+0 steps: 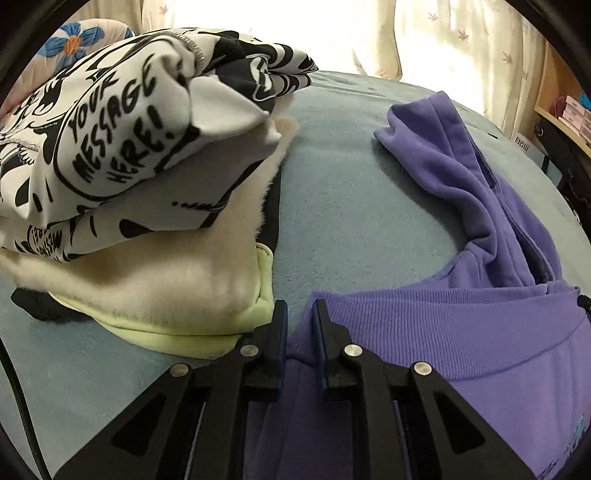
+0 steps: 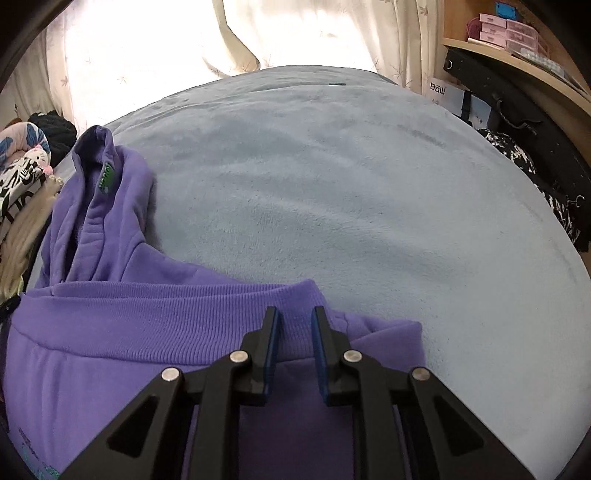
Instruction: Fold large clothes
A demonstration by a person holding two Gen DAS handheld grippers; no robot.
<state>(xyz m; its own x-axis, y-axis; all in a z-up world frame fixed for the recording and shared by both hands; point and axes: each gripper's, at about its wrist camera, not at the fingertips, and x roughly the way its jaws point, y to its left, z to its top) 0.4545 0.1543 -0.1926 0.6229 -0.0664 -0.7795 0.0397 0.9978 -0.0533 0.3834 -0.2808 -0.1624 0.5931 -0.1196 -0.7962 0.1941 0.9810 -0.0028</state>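
A purple hoodie (image 1: pixel 461 325) lies on the blue-grey bed cover (image 1: pixel 351 206), its ribbed hem band toward me and a sleeve stretching away. My left gripper (image 1: pixel 300 308) hovers over the hem's left corner, jaws a narrow gap apart with fabric showing between them. In the right wrist view the same hoodie (image 2: pixel 147 321) fills the lower left, with a small green tag on its far fold. My right gripper (image 2: pixel 294 315) is over the hem's right part, jaws slightly apart, with ribbed fabric between them. Whether either one pinches the cloth is unclear.
A stack of folded clothes sits at the left: a black-and-white printed garment (image 1: pixel 122 129) on a cream fleece one (image 1: pixel 177 291). Curtains (image 2: pixel 303 29) hang behind the bed. A wooden shelf (image 2: pixel 517 48) with pink boxes stands at the right, dark bags below.
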